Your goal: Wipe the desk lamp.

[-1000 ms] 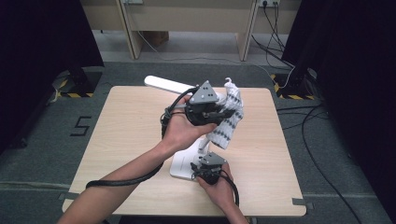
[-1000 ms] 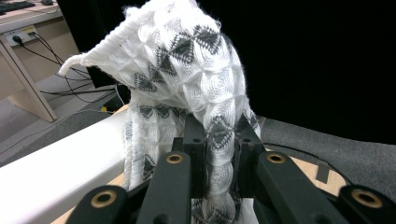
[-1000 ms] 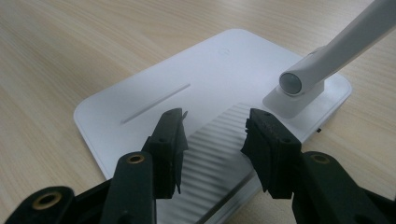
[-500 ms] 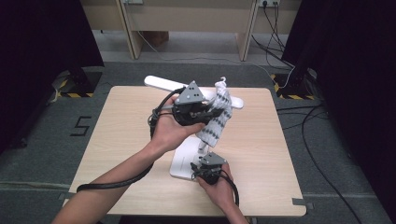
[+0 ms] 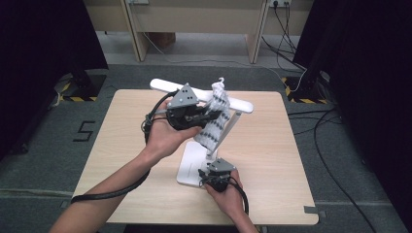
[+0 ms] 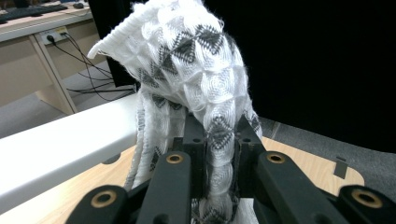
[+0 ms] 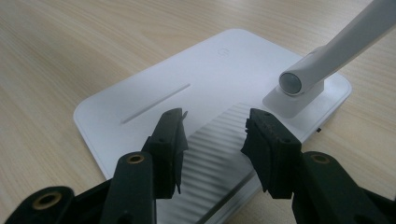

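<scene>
My left gripper [image 5: 205, 114] is held up above the table and is shut on a white knitted cloth with black diamond patterns [image 5: 214, 121]. In the left gripper view the cloth [image 6: 196, 70] is pinched between the black jaws [image 6: 219, 140] and rises above them, right beside the long white lamp head [image 6: 60, 144]. The cloth hangs across the lamp head [image 5: 238, 104] and down in front of the lamp arm [image 5: 228, 132]. My right gripper [image 5: 214, 171] sits low at the lamp's flat white base [image 5: 189, 162], open, with its jaws [image 7: 215, 135] apart over the base's ribbed patch [image 7: 219, 154].
The lamp arm [image 7: 341, 42] joins the base [image 7: 154, 84] at a hinge just right of my right jaws. The light wooden table [image 5: 121, 126] stands on a grey floor. Cables run along the floor at the right, and a desk stands behind.
My left hand has carried the cloth leftward along the lamp head. The right gripper has stayed on the base.
</scene>
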### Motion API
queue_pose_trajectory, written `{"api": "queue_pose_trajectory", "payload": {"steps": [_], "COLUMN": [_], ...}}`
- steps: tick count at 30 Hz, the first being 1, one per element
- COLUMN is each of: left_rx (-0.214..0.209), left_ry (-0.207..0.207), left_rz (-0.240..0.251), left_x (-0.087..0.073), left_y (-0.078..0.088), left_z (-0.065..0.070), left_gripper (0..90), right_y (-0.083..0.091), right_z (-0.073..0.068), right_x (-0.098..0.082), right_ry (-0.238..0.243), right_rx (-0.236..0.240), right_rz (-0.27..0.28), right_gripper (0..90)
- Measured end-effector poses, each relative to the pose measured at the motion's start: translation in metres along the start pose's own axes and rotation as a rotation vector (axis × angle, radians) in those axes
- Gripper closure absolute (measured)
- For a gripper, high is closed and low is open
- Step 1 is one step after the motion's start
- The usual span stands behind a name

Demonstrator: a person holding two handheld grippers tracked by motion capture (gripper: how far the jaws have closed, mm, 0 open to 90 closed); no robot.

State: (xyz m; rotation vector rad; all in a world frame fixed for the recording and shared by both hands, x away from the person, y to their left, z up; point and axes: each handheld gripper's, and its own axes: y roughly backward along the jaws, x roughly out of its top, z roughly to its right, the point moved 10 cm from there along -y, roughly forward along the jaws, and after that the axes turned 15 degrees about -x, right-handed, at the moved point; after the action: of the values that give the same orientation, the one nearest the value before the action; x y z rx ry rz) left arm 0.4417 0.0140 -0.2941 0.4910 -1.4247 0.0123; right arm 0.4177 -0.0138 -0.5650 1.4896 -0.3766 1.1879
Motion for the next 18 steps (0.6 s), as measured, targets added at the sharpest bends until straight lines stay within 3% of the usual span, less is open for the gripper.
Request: {"api": "queue_pose_trajectory", "payload": {"steps": [18], "left_rx": [0.052], "left_ry": [0.015], "left_rz": [0.024], "left_x": [-0.009], "left_y": [0.032], "left_z": [-0.017], "left_gripper": [79.8], "right_y": [0.000], "right_z": [0.000], "right_x": [0.000], "right_ry": [0.000], "right_rx": [-0.004], "right_rz": [0.000], "right_gripper": [56.7]}}
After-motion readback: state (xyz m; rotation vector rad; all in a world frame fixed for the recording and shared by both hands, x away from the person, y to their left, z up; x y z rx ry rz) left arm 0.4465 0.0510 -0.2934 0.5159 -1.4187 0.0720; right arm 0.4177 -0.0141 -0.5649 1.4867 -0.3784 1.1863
